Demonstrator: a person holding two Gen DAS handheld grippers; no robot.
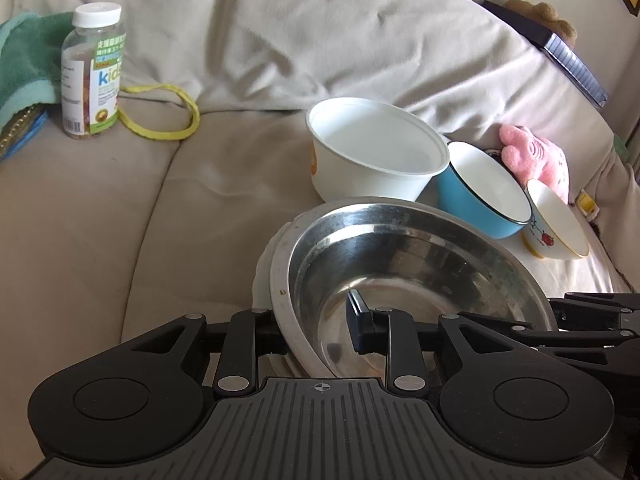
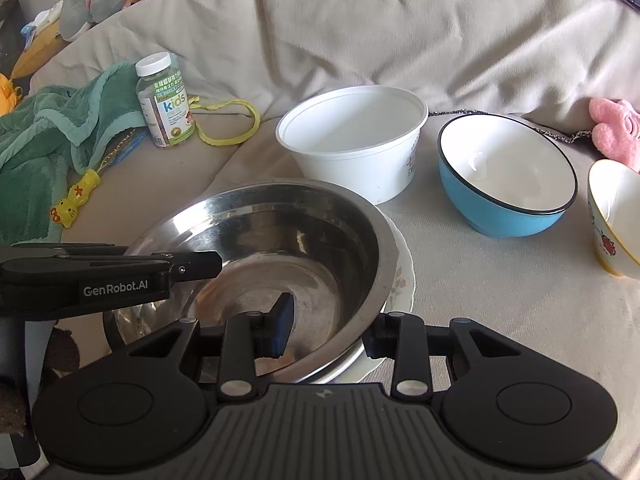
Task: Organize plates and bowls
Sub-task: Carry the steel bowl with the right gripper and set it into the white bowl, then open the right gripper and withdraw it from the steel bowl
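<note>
On the sofa (image 2: 480, 320), both hand-held grippers, left (image 1: 320, 332) and right (image 2: 328, 332), clamped on the steel bowl's (image 2: 280, 240) rim.

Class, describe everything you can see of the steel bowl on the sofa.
The steel bowl is wide, round and shiny, apparently stainless metal, with a scuffed, reflective inside that is empty. It sits slightly tilted on a white floral plate on the beige sofa cushion. The left gripper and right gripper each straddle its rim, one finger inside, one outside.
</note>
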